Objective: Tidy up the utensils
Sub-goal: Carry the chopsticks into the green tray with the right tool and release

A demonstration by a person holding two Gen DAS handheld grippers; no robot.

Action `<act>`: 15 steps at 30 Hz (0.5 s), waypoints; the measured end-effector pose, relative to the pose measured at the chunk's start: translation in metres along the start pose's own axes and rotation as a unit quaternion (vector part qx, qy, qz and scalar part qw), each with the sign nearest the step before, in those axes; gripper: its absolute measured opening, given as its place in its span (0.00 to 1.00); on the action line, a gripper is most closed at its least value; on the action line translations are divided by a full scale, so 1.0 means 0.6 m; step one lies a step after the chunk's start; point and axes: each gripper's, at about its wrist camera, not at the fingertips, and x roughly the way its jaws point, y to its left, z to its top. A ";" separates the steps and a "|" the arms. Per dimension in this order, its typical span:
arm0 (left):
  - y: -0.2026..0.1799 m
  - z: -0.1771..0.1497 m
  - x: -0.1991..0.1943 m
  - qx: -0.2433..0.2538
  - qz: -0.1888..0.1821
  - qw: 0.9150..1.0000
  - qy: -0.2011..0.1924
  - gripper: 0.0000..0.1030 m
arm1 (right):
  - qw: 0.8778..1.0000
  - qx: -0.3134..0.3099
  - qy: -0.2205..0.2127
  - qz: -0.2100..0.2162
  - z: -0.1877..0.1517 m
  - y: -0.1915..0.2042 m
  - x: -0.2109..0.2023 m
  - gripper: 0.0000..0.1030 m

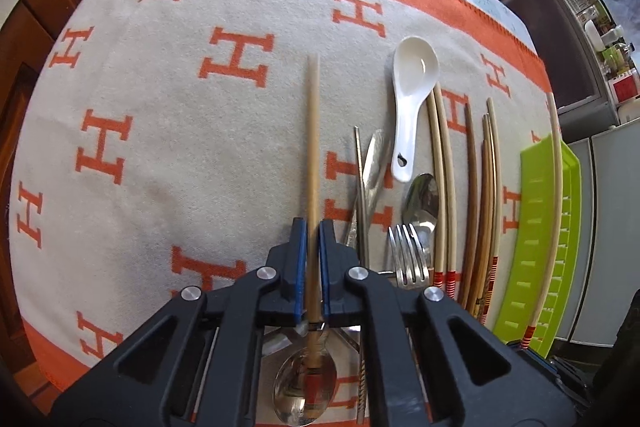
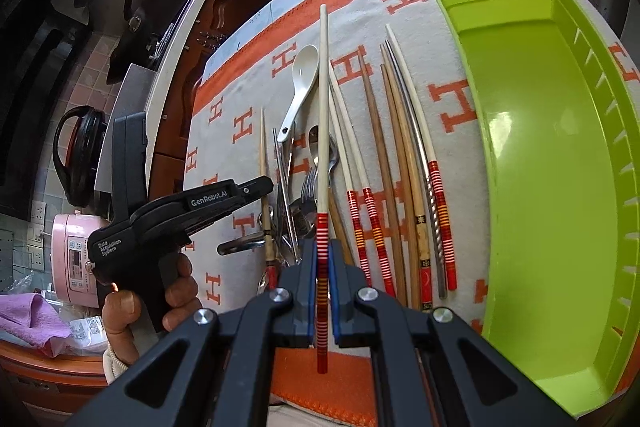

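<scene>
My left gripper is shut on a plain wooden chopstick, held above the blanket; it also shows in the right wrist view. My right gripper is shut on a cream chopstick with a red-striped end, left of the green tray. That chopstick also crosses the tray in the left wrist view. Utensils lie on the blanket: a white ceramic spoon, a fork, metal spoons, and several chopsticks.
An orange and beige H-patterned blanket covers the table. The green tray sits at its right. A pink cooker and a purple cloth are off the table to the left. Kitchen counters lie beyond.
</scene>
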 end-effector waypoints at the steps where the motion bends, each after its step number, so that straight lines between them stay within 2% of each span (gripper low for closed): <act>1: 0.003 -0.003 -0.009 -0.001 -0.007 1.000 -0.002 0.04 | 1.000 0.001 -0.003 0.002 -0.001 -0.002 -0.005 0.05; 4: -0.007 -0.008 -0.042 0.005 -0.029 1.000 -0.010 0.04 | 1.000 0.003 -0.014 0.004 -0.003 -0.013 -0.026 0.05; 9: -0.050 -0.032 -0.100 0.029 -0.090 0.995 -0.015 0.04 | 0.999 0.014 -0.039 -0.009 -0.008 -0.045 -0.065 0.05; 11: -0.084 -0.048 -0.118 0.051 -0.114 0.992 -0.014 0.04 | 0.998 0.020 -0.052 -0.026 -0.010 -0.065 -0.084 0.05; 15: -0.171 -0.094 -0.131 0.103 -0.142 0.984 -0.011 0.04 | 0.993 0.024 -0.077 -0.086 -0.017 -0.108 -0.116 0.05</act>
